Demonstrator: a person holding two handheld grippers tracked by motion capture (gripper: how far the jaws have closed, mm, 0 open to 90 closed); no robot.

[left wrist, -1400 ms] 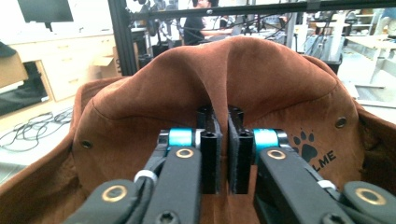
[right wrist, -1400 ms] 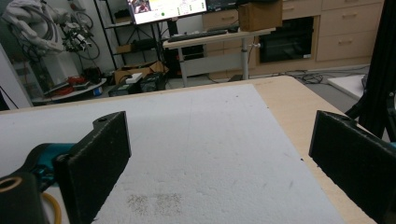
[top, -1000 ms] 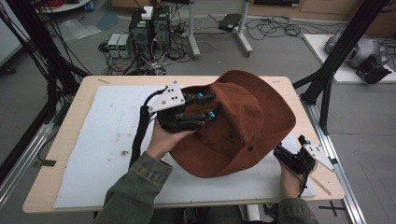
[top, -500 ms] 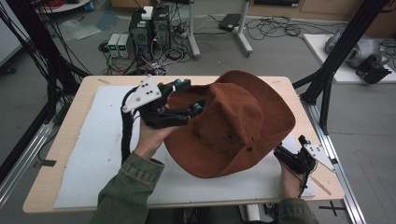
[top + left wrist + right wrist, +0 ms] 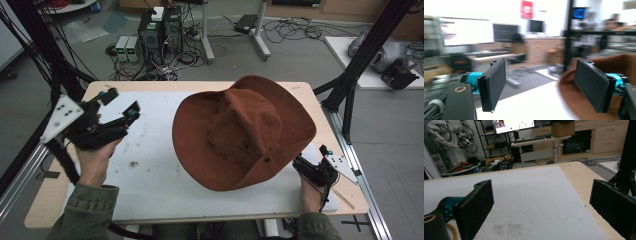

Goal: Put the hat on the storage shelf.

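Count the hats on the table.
1. A brown hat sits on the white mat, right of centre, between the open left gripper and the right gripper. Anything under it would be hidden.

Brown wide-brimmed hat (image 5: pixel 245 130), suede-like, resting crown up on white mat (image 5: pixel 155 170) atop bench (image 5: pixel 305 95). Crown creased and tilted toward the far right; brim curling upward at the left, near edge overhanging mat's right portion. Small metal studs dotting crown's side.
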